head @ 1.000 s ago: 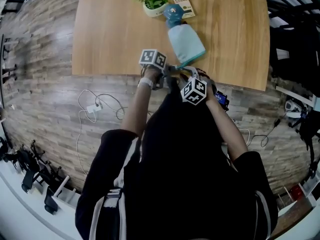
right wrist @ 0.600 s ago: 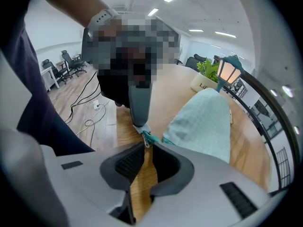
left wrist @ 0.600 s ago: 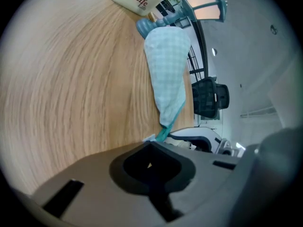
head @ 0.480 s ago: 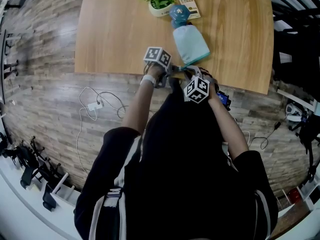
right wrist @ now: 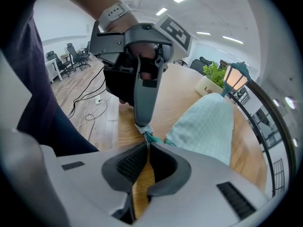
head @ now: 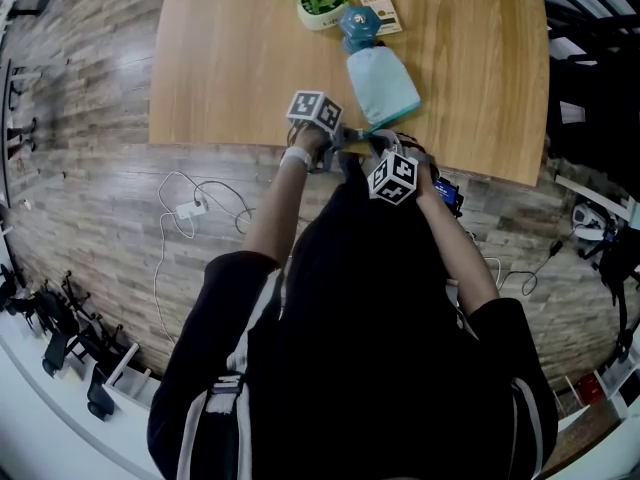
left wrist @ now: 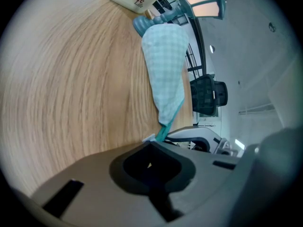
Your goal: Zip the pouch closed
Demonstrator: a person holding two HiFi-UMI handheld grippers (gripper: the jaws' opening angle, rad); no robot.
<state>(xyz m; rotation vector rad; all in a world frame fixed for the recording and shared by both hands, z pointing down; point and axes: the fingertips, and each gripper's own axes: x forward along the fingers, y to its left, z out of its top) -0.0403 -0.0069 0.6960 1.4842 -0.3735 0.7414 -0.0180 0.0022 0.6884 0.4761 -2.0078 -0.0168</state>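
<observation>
A light teal checked pouch [head: 382,81] lies on the wooden table [head: 220,68], its narrow end toward me. Both grippers meet at that near corner by the table edge. My left gripper [head: 343,140] points down and is shut on the small whitish tab [right wrist: 143,126] at the zipper's end. My right gripper [right wrist: 147,144] is shut on the teal zipper pull [right wrist: 151,137] right beside it. In the left gripper view the pouch [left wrist: 163,70] stretches away from the jaws, and its teal strip [left wrist: 161,131] runs into my left gripper [left wrist: 152,141].
A white plant pot [head: 318,3], a blue figure [head: 358,23] and a printed card [head: 384,10] stand at the table's far side behind the pouch. A lantern-style lamp [right wrist: 235,77] shows beyond it. Cables [head: 190,210] lie on the floor to the left.
Both grippers stay shut at the pouch's near corner. The right one has edged slightly nearer the left; the pouch has barely moved.
</observation>
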